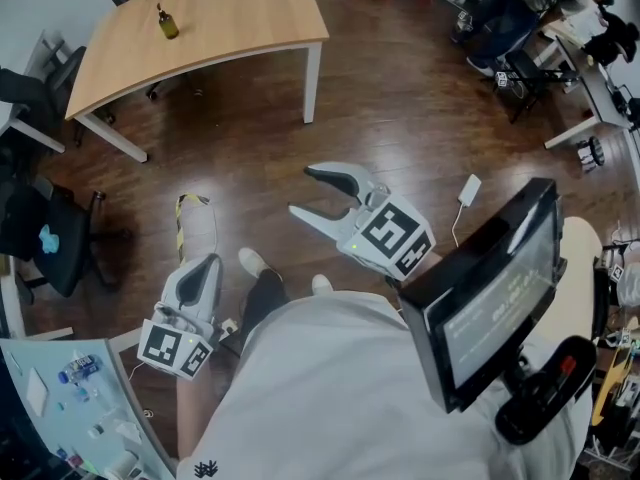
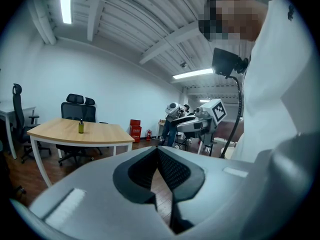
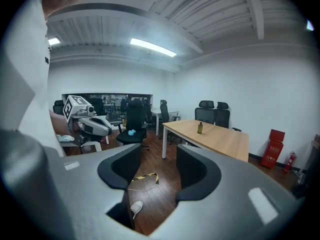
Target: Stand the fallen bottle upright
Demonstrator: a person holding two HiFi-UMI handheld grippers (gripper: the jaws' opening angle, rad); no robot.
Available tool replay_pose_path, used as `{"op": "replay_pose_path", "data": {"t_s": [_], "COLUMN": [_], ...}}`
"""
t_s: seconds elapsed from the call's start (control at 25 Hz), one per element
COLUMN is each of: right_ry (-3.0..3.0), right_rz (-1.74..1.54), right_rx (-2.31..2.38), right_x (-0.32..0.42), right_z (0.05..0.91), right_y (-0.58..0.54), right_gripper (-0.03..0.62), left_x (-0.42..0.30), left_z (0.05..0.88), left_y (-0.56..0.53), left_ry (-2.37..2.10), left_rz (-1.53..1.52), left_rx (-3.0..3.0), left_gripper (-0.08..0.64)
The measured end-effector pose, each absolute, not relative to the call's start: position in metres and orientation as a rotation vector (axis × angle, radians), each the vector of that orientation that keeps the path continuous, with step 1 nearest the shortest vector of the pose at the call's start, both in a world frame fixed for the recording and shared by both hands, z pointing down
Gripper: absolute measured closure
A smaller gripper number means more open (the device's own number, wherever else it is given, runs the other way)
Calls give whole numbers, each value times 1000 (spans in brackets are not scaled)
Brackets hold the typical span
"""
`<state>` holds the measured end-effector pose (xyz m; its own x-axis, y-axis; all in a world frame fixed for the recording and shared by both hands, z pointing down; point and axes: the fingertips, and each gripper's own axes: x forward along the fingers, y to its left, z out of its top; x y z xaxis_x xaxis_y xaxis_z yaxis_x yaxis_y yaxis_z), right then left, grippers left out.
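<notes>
Dark wooden floor fills most of the head view. A pale wooden desk stands at the upper left. Low in the frame is the person's white shirt, with a black screen on a mount at lower right. At centre, the right hand-held gripper has its jaws spread, with only floor between them. At lower left, the left hand-held gripper has its jaws pressed together at the tips, pinching nothing. The small bottle stands upright on the desk, well apart from both.
</notes>
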<state>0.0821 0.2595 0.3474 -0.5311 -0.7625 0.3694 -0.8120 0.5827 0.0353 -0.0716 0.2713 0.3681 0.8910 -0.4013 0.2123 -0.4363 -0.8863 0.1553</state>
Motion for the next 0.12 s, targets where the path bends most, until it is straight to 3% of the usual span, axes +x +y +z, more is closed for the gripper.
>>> {"op": "replay_pose_path", "data": {"t_s": [0.12], "right_ry": [-2461], "right_rz": [205], "right_rx": [1276], "right_x": [75], "right_z": [353], "right_y": [241], "right_gripper": [367], "left_x": [-81], "left_z": [374], "left_y": [252], "left_ry": [-645], "left_rz": [249], "left_rx": [2847], "left_gripper": [560]}}
